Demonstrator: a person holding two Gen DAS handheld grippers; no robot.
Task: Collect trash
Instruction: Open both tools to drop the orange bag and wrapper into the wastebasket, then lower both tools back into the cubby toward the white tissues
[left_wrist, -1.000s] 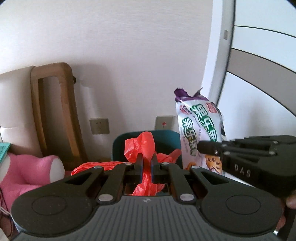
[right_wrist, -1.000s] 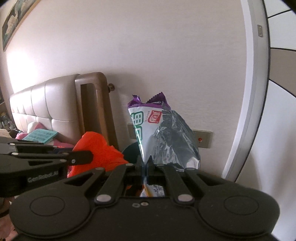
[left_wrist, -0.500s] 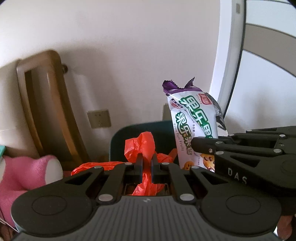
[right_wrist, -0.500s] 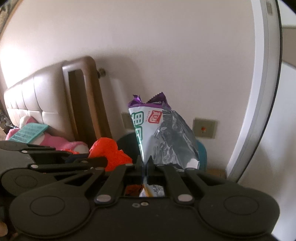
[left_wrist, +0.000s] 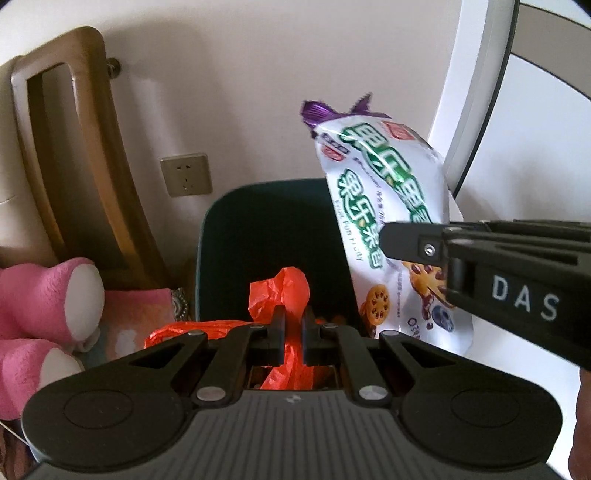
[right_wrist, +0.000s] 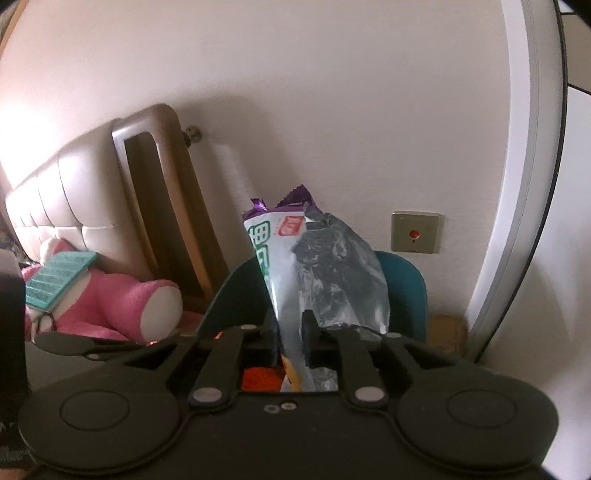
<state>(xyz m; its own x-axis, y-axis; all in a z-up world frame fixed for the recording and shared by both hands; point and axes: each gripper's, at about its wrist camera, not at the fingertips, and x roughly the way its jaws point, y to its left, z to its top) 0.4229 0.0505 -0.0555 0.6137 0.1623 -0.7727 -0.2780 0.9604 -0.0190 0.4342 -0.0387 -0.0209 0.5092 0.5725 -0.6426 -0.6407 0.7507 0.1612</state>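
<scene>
Left gripper (left_wrist: 293, 325) clenched crinkled orange plastic bag (left_wrist: 279, 291) over the smooth teal bin (left_wrist: 258, 221); right gripper (right_wrist: 291, 328), jaws opening, flanked a glossy foil snack packet (right_wrist: 314, 266) at bin's two o'clock.

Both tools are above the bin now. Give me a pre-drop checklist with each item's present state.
1. Teal bin mouth below both tools: ok.
2. Left tool shut on red plastic bag: ok.
3. Snack wrapper between the right tool pads as its jaws open: ok.
4. Wrapper's lower end over the bin: cannot tell.
5. Pink plush toy outside the bin: ok.
</scene>
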